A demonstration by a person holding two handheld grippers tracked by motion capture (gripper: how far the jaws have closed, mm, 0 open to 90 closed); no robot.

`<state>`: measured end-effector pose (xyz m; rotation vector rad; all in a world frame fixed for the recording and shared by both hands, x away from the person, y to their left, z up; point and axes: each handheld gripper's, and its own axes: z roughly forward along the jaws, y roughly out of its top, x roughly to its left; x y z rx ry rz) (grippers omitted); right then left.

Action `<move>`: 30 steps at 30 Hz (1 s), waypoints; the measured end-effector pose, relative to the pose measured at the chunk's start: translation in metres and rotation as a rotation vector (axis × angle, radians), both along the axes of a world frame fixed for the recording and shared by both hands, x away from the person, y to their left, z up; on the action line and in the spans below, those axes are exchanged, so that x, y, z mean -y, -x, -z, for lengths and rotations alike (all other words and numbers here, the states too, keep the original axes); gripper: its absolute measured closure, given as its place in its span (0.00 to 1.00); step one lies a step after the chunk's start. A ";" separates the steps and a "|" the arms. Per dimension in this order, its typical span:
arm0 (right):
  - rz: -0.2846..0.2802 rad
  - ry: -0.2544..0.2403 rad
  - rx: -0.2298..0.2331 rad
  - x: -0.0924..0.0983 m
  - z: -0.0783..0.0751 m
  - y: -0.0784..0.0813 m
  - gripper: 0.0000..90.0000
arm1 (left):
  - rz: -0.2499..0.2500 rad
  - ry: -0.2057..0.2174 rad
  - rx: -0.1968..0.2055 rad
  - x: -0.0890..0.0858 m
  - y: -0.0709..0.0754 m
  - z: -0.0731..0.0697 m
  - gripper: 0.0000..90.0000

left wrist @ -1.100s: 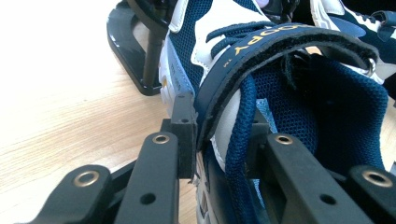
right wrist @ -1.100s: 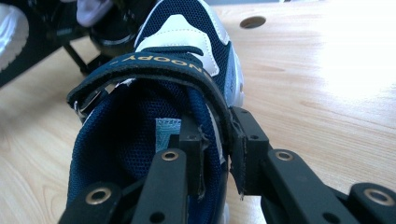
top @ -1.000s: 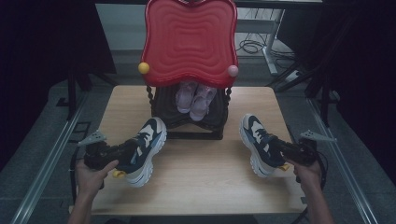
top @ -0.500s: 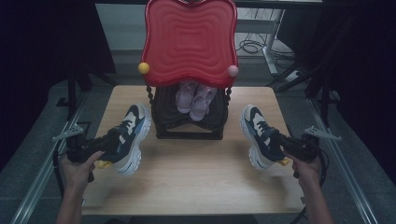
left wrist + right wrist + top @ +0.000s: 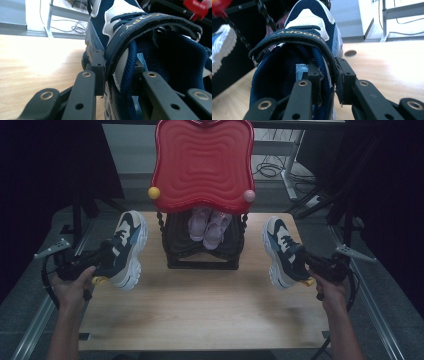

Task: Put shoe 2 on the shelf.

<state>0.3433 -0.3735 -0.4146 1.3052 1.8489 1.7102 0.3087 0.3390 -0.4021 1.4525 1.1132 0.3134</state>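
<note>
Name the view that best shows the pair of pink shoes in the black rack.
High view: the pink shoes sit side by side inside the black rack, under the red tray. In the right gripper view, a pale sliver; left gripper view, nothing recognisable.

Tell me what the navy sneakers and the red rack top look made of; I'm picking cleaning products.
Left sneaker: navy mesh with an open weave, smooth white leather-like panels, a woven strap; its white sole looks like matte rubber or foam. Right sneaker: same. Red rack top: probably moulded plastic, glossy, with ripple ridges.
</note>
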 end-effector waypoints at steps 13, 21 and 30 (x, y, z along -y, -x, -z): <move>0.002 -0.067 0.064 -0.007 -0.034 -0.020 0.83 | 0.009 0.051 0.052 -0.001 -0.028 -0.021 0.82; 0.005 -0.082 0.110 -0.015 -0.057 -0.028 0.83 | -0.001 0.070 0.078 -0.003 -0.038 -0.043 0.82; -0.003 -0.096 0.165 -0.027 -0.091 -0.032 0.83 | -0.011 0.086 0.117 -0.003 -0.045 -0.071 0.82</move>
